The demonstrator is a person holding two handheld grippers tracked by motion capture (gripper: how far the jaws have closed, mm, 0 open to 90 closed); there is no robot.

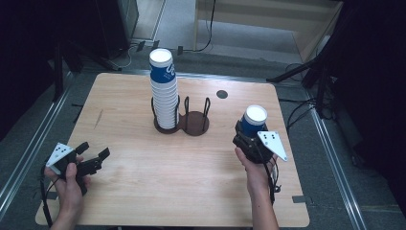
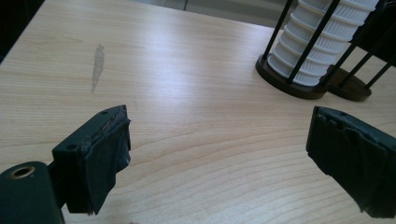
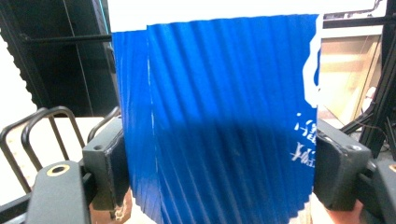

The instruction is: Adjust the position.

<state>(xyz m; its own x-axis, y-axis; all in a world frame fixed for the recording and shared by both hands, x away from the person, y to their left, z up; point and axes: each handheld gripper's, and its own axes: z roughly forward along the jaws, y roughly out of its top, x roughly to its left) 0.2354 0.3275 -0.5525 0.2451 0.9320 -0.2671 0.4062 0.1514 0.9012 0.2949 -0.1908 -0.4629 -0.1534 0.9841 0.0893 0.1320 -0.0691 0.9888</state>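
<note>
A blue ribbed paper cup with a white rim stands upright between the jaws of my right gripper, over the right side of the table. In the right gripper view the cup is close up and both pads press on its sides. A tall stack of blue-and-white cups rises from the left ring of a dark wire cup holder; the right ring is empty. My left gripper rests low at the table's front left, jaws open, nothing between them.
The wooden table has a grey smear on its left part and a dark round hole near the back edge. Black stands and cables lie on the floor around the table.
</note>
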